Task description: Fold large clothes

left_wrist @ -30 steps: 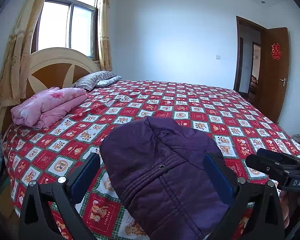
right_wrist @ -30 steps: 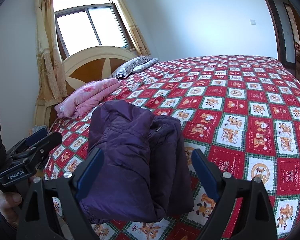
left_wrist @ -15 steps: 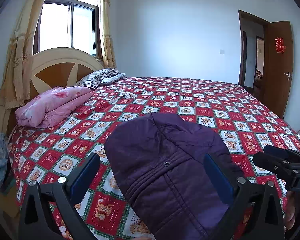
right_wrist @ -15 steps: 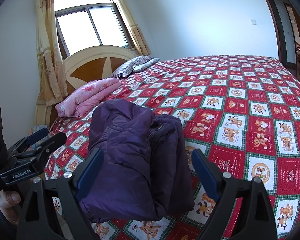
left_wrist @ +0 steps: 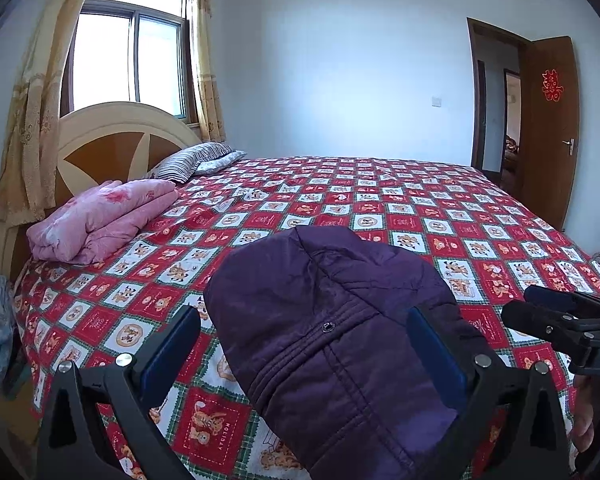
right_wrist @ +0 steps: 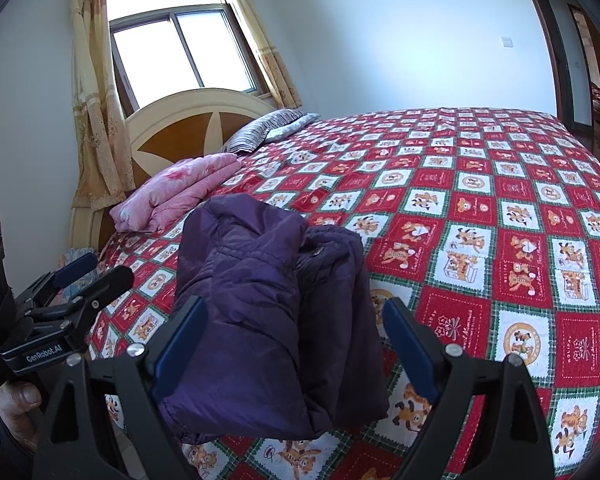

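Purple puffy jacket (left_wrist: 340,344) sits folded in a bundle at the bottom centre of both views, on the near edge of the bed (left_wrist: 380,200). Biggest risk imo: padding like that is springy and the bundle sits right at the edge, so it could pop open or slide off. Left gripper (left_wrist: 304,344) and right gripper (right_wrist: 292,332) both stand wide, holding nothing. Can't see the jacket's near end behind the jaws, or whether the fingers actually touch it.
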The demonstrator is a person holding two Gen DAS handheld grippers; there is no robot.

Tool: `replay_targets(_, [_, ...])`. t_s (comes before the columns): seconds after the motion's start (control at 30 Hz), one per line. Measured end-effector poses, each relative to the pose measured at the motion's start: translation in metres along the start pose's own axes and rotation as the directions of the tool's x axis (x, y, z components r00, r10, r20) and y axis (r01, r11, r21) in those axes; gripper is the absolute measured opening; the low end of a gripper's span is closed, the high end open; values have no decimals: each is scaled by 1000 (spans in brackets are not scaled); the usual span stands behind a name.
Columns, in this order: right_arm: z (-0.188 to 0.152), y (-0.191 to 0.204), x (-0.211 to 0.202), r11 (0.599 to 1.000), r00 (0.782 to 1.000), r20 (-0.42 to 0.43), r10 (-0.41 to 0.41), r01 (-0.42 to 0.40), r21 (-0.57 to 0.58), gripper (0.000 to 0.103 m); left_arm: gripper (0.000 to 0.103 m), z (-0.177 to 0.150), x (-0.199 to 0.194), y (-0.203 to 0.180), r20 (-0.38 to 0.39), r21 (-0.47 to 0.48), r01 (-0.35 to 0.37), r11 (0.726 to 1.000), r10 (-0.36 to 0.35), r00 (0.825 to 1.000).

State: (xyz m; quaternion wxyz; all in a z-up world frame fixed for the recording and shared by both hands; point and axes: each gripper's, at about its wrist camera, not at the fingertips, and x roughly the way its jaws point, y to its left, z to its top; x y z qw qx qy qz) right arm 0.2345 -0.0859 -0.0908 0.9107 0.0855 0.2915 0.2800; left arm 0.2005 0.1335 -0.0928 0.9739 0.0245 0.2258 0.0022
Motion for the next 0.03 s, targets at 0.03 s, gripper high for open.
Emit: replay_targets(0.03, [0, -1, 0, 1000, 1000, -1, 1, -1, 0, 91, 102, 0, 0, 0, 0, -1, 5, 1000, -5, 1000])
